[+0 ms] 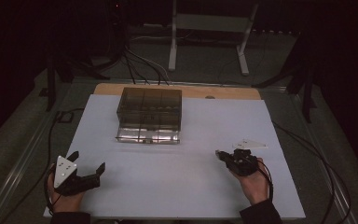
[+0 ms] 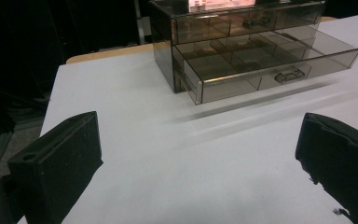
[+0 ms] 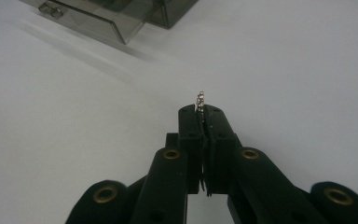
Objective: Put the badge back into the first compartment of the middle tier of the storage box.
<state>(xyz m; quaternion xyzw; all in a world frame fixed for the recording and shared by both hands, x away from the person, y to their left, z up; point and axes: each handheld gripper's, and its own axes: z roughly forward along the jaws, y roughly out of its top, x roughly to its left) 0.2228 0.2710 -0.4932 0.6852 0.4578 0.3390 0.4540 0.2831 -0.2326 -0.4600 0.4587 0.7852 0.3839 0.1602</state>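
right gripper (image 3: 204,111) pinching small metal piece (image 3: 199,99); no legible writing.

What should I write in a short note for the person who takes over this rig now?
Left gripper: open, holding nothing, near the left front of the table.
Right gripper: shut on a small shiny metal piece that sticks out at the tips; what it is cannot be told.
Drawer box: at the back of the table, its bottom drawer pulled out.
Done: drawer open, piece picked up.
Left: probably put the piece in the drawer and close it.
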